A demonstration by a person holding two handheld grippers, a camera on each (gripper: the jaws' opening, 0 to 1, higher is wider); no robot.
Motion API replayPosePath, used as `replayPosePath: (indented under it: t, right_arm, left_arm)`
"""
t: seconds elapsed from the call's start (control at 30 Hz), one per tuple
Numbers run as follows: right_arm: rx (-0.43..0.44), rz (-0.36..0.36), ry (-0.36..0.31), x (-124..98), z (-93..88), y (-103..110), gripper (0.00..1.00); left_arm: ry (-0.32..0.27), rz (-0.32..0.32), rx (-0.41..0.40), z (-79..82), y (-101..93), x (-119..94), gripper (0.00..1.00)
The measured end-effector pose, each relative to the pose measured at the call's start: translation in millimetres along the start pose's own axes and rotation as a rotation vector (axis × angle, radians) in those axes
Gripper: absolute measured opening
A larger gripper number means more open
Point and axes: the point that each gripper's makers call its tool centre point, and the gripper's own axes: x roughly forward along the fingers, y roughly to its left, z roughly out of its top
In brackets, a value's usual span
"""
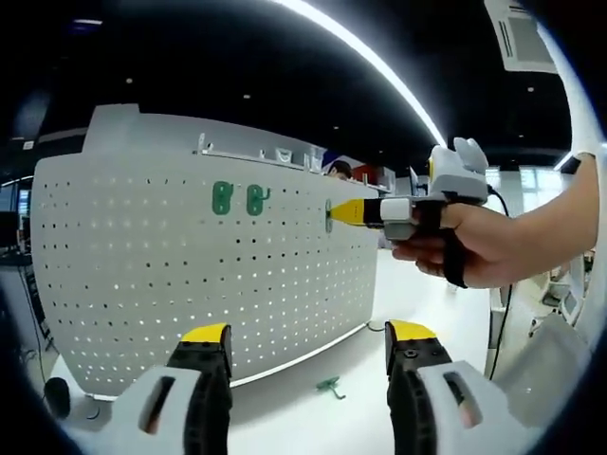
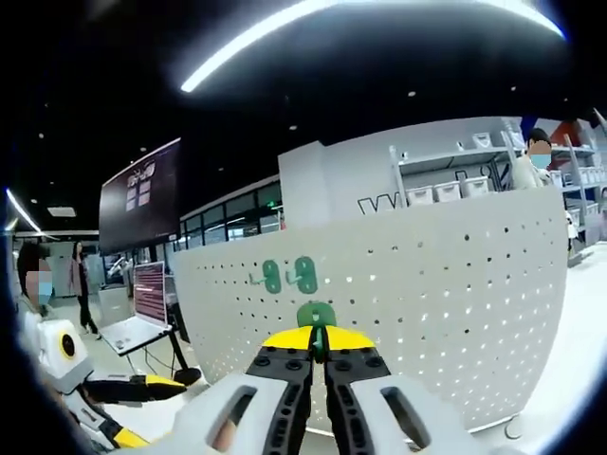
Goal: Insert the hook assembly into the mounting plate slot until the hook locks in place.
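Observation:
A white pegboard mounting plate stands upright on the table, with two green hooks mounted side by side near its top. In the left gripper view my right gripper comes in from the right, held by a hand, and presses a third green hook against the board. The right gripper view shows my right gripper shut on that green hook, right at the pegboard, below and right of the two mounted hooks. My left gripper stands open, back from the board, holding nothing.
A loose green hook lies on the white table in front of the board. The left gripper's body shows at lower left. A laptop and a dark screen stand to the left, a person behind.

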Motion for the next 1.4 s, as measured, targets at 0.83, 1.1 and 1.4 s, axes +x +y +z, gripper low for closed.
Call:
replayPosePath:
  t: [0.83,1.1,1.4]
  right_arm:
    - [-0.015,-0.030,-0.045,21.5,16.3,-11.3,0.01]
    - [-0.029,-0.037,-0.058,30.2,21.4,-15.4,0.01]
    - [-0.053,-0.045,-0.071,37.6,25.5,-17.3,0.01]
  left_arm:
    - [0.003,0.038,-0.009,-1.8,13.0,-7.9,0.68]
    - [0.007,0.044,-0.009,-3.1,14.3,-9.2,0.68]
    - [0.007,0.071,-0.009,-2.4,23.4,-13.5,0.68]
